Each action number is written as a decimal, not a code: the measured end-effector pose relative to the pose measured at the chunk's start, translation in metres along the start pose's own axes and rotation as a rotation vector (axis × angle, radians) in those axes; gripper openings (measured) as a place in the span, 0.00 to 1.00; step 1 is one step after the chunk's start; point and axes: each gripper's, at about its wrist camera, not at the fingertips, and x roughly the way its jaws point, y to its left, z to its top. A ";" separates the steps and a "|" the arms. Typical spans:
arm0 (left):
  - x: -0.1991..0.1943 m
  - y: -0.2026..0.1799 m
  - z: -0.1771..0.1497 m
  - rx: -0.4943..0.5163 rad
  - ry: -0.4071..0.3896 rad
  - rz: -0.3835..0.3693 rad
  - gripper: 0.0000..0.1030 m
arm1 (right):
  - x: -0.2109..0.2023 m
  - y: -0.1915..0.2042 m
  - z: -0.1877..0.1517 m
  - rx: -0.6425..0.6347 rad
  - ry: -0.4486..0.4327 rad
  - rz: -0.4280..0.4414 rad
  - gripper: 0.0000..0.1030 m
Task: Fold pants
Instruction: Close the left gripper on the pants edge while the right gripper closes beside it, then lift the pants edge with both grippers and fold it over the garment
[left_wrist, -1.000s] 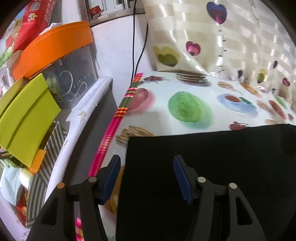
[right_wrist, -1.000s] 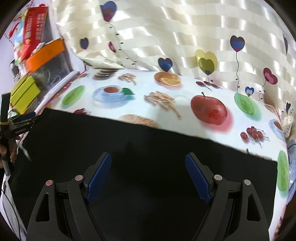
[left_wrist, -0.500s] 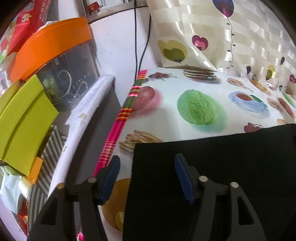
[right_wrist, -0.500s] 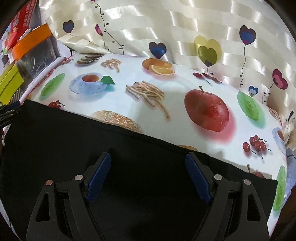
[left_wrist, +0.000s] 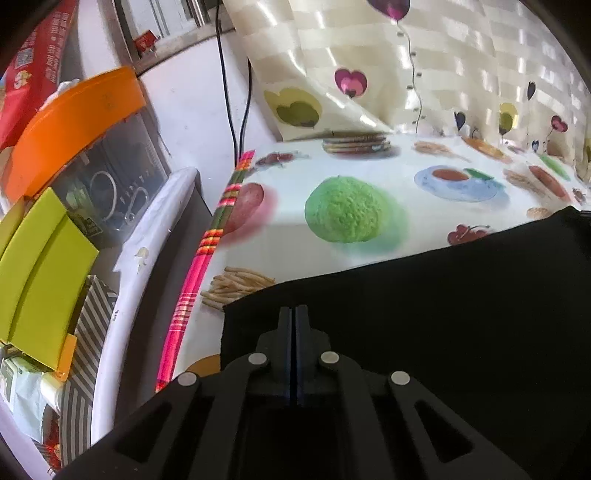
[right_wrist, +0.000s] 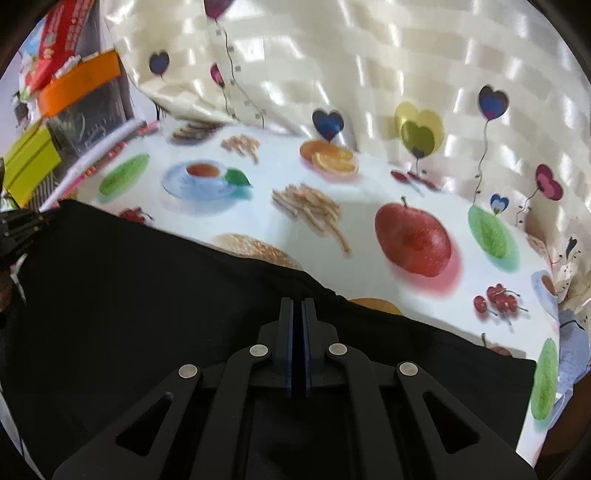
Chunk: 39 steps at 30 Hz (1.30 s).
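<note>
Table (left_wrist: 424, 229) takes up most of both views: glossy plastic cloth, white ground, printed with fruit, teacups and fries, a pink-striped hem along its left edge; smooth enough that cloth should slide on it easily. Behind it, a shiny cream curtain (right_wrist: 332, 55) with heart balloons, creased and hanging down to the tabletop. Pants (left_wrist: 424, 332) lie across the near side of the table, spread wide from the left edge to close by the right one; matte black fabric, flat, no visible sheen, far edge running fairly straight with a slight rise near the right gripper. Likely laid out flat like this so a clean fold line can be taken along that edge. Off the table's left side, a clear storage box with an orange lid (left_wrist: 74, 122), lime-green flat pieces (left_wrist: 40, 277) stacked below it, and a red carton above; all well apart from the work. Left gripper (left_wrist: 295, 314) sits over the left corner of the pants, its blue-padded jaws pressed together with no gap showing; judging from its place on the cloth edge, it is clenched on the fabric, though the pinched fold itself is dark and hard to make out. Right gripper (right_wrist: 296, 306) is likewise clamped tight at the far edge, where the cloth puckers up a little toward it, which suggests fabric is caught between the pads. Two grips spaced along one edge look like preparation for lifting it and carrying it over.
</note>
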 end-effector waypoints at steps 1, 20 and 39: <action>-0.006 0.001 -0.001 -0.010 -0.011 -0.008 0.02 | -0.005 0.000 0.000 0.003 -0.012 0.002 0.03; -0.164 0.016 -0.083 -0.105 -0.297 -0.184 0.02 | -0.165 0.040 -0.108 0.077 -0.268 0.020 0.02; -0.179 0.032 -0.213 -0.355 -0.106 -0.314 0.22 | -0.163 0.055 -0.259 0.365 -0.078 0.101 0.18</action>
